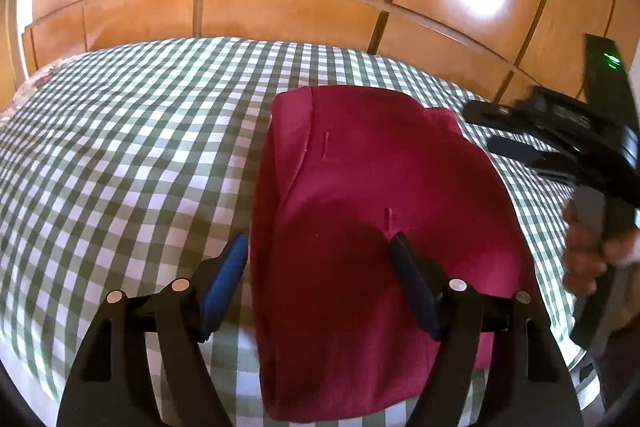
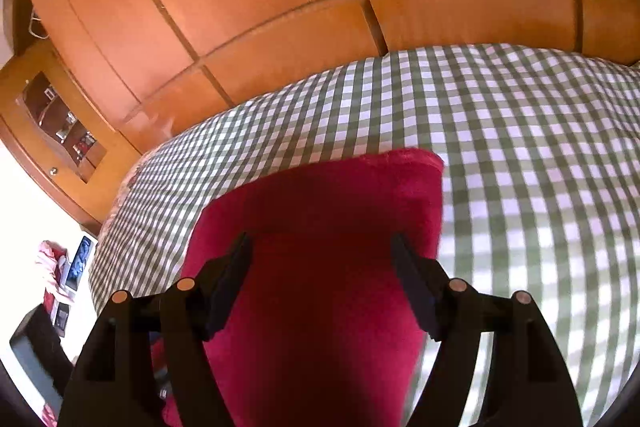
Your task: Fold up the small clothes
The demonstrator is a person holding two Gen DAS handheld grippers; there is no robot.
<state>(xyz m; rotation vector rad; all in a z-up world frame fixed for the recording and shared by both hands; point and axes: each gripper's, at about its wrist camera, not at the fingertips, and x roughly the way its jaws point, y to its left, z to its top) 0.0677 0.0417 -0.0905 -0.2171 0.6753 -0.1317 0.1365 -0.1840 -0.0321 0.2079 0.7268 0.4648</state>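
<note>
Crimson garment (image 1: pixel 380 227) on green-and-white (gingham) bedspread (image 1: pixel 140 147).

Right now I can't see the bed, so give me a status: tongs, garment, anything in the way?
Left tongs open, right tongs open, both empty. Red garment lying folded on checked bedspread. Nothing in the way.

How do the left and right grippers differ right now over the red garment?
The left gripper straddles the left edge of the folded red garment: one blue finger over the green-and-white checked bedcover, one over red cloth. The right gripper has both fingers over the garment. Both are open and grip nothing.
</note>
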